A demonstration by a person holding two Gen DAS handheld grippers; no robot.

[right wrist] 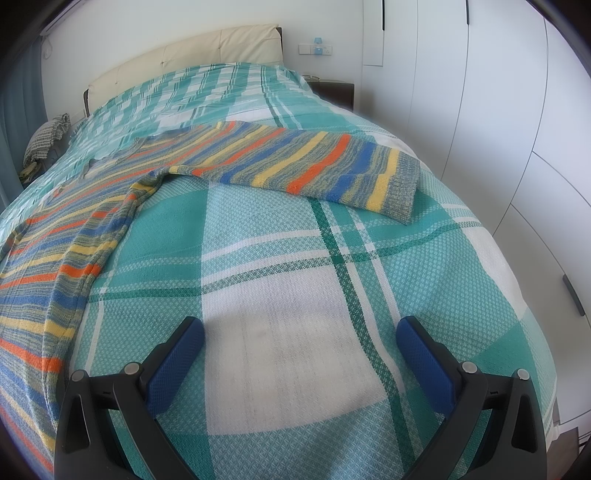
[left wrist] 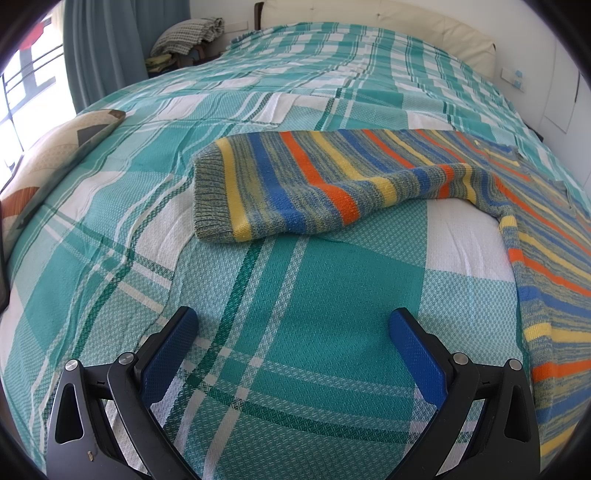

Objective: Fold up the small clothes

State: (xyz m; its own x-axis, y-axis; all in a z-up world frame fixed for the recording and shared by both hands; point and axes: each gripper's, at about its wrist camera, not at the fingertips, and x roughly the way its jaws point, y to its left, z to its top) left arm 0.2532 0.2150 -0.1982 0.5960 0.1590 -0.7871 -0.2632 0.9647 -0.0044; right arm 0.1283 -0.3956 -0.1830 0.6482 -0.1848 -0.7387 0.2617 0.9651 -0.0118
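The bed [left wrist: 110,206] fills both views, covered by a teal-and-white plaid bedspread [right wrist: 295,332] that runs up to a cream headboard [right wrist: 184,48]. On it lies the striped knit sweater [left wrist: 546,280], spread flat with both sleeves stretched straight out to the sides: the left wrist view shows one sleeve [left wrist: 295,184] reaching away from the body to its ribbed cuff [left wrist: 210,195], and the right wrist view shows the other sleeve [right wrist: 306,162] ending in its cuff [right wrist: 406,184] near the bed's edge by the white wardrobe doors [right wrist: 498,129]. Judging from this layout, folding has not begun; no sleeve is turned in and the body is not doubled over, so every fold looks to be left to do. No basket, drawer or other container for finished clothes is visible; the nearest thing is a heap of checked cloth [left wrist: 188,35] piled beside the bed near the curtain [left wrist: 99,48], and what sits under it cannot be made out. A patterned cushion [left wrist: 48,166] rests at the bed's far side. The left hand-held gripper [left wrist: 293,350] hovers over bare bedspread short of the sleeve, its blue-padded jaws spread wide and holding nothing. The right hand-held gripper [right wrist: 300,354] does likewise, jaws wide apart and empty, with the sleeve well ahead of it.
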